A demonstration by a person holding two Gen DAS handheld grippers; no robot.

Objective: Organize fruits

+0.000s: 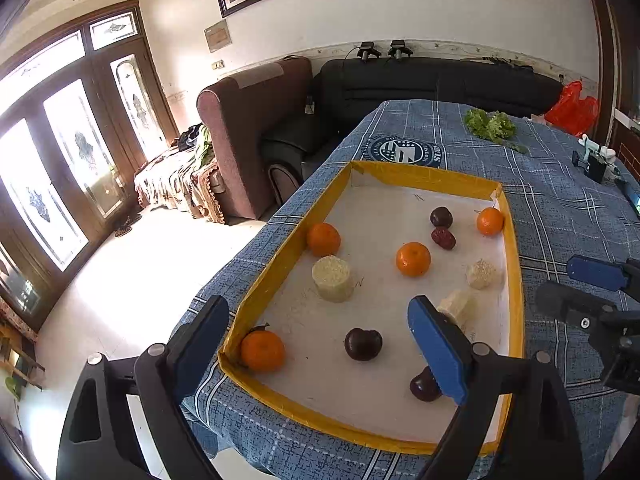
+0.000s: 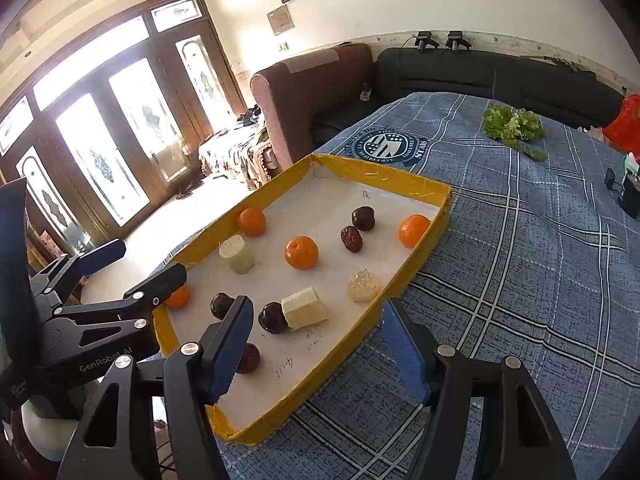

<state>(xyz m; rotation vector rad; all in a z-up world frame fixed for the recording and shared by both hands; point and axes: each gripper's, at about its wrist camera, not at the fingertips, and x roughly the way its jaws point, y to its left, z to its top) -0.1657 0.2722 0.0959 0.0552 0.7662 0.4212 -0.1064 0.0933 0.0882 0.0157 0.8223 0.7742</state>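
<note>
Left gripper (image 1: 320,344) (jaws apart) over tray (image 1: 424,178) holding oranges (image 1: 413,259).

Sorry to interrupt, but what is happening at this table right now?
A person holds two grippers over a yellow-rimmed tray of mixed fruit: oranges, dark plums and pale chunks. Both the left gripper and the right gripper are open and empty. Nothing is sorted yet; the fruit lies scattered.

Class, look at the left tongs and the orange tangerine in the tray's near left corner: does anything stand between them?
Only the yellow tray wall. The open left tongs hover above it, so the orange tangerine is reachable from above; nothing covers it.
</note>
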